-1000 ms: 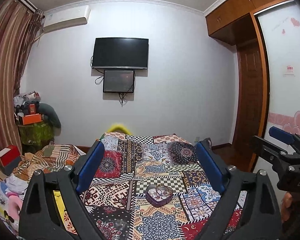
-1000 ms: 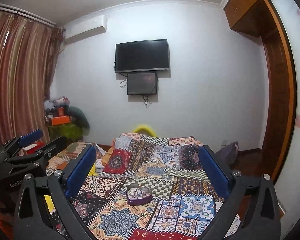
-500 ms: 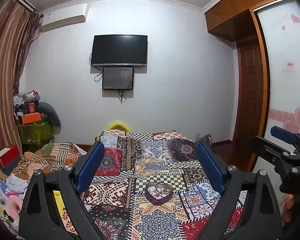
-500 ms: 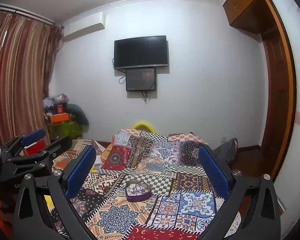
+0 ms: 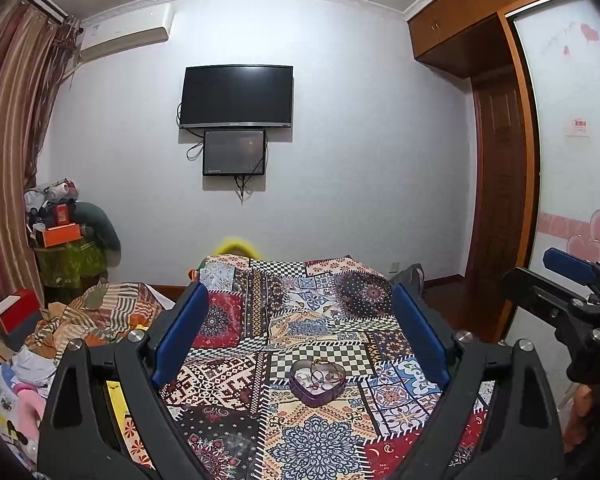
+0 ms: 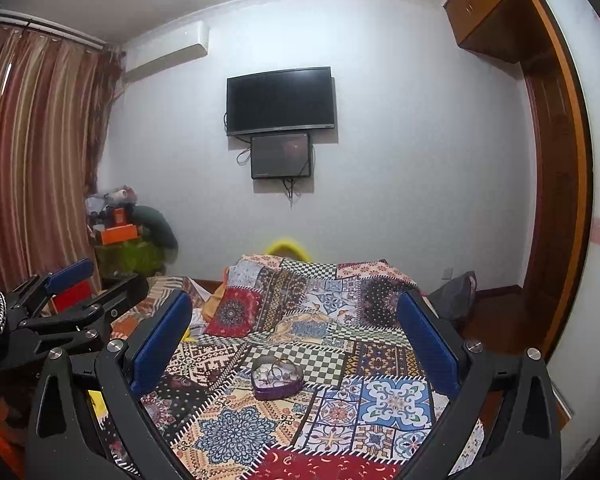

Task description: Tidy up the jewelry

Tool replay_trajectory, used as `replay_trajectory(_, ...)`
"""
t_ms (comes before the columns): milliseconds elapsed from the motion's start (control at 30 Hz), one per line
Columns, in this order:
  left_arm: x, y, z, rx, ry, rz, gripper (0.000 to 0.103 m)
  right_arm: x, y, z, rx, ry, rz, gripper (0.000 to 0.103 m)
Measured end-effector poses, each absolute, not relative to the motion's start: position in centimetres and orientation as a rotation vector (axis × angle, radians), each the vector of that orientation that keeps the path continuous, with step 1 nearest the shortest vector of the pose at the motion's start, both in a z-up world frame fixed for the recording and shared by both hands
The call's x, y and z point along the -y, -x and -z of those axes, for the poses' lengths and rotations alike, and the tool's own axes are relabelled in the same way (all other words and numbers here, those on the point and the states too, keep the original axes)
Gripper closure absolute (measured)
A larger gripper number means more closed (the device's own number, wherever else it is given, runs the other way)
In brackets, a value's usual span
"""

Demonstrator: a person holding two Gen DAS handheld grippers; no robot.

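Observation:
A purple heart-shaped tin (image 5: pixel 317 382) (image 6: pixel 276 375) holding a tangle of jewelry rests on a patchwork bedspread (image 5: pixel 308 308) (image 6: pixel 396 396). My left gripper (image 5: pixel 298 328) hovers well above and short of the tin, open, nothing between its blue pads. My right gripper (image 6: pixel 294 336) is likewise open and empty, held back from the tin. Each gripper shows in the other's view: the right one at the right edge (image 5: pixel 572 280), the left one at the left edge (image 6: pixel 72 300). The separate jewelry pieces are too small to make out.
A white wall with a TV (image 5: pixel 236 96) and a smaller screen (image 5: pixel 234 153) stands beyond the bed. Cluttered boxes and bedding (image 5: pixel 96 312) lie on the left by striped curtains (image 6: pixel 32 152). A wooden wardrobe and door (image 5: pixel 500 184) are on the right.
Both views have tilted slightly downward, so the tin and bed sit a little higher in the frame. Both grippers stay open and nothing was picked up.

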State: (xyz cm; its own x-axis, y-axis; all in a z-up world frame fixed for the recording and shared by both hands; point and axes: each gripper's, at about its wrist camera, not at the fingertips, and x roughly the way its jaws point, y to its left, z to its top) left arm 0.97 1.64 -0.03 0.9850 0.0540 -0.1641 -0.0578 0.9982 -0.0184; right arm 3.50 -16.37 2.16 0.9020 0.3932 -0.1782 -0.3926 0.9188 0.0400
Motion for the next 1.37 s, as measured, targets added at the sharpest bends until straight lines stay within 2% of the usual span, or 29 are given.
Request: replay_trajectory(1367, -1.82, -1.79, 0.61, -0.184, 0.045, -0.024, 0.010, 16.30, -3.86, -1.94, -0.194, -0.010, -0.400, 0.001)
